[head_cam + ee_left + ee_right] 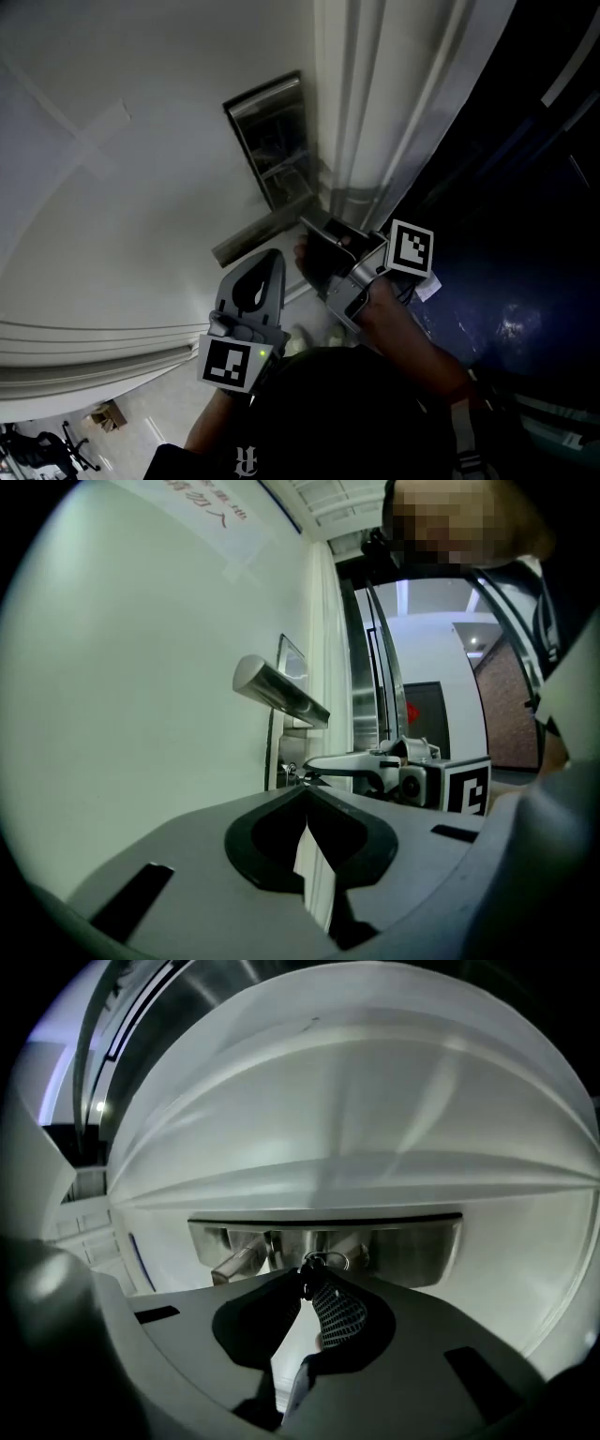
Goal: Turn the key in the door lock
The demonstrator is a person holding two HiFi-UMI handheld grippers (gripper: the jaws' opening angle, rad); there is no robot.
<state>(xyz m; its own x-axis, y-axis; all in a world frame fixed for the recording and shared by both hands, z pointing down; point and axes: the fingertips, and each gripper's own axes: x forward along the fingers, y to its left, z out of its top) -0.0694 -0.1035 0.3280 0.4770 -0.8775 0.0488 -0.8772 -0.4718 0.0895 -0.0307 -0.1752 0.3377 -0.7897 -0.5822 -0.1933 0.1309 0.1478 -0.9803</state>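
The right gripper [306, 1280] has its jaws pressed together on the key [309, 1268], whose small ring [328, 1259] shows just past the tips. The key sits in the metal lock plate [412, 1251], just beside the root of the lever handle [236, 1263]. In the head view this gripper [315, 229] reaches in at the plate's [272, 141] lower end, under the handle [258, 236], close to the free edge of the white door [112, 187]. The left gripper [275, 256] hangs lower, in front of the door's face and apart from handle and plate. Its own view shows the jaws [303, 795] meeting at the tips with nothing between them, and beyond them the handle [279, 690] and the right gripper's marker cube [466, 786].
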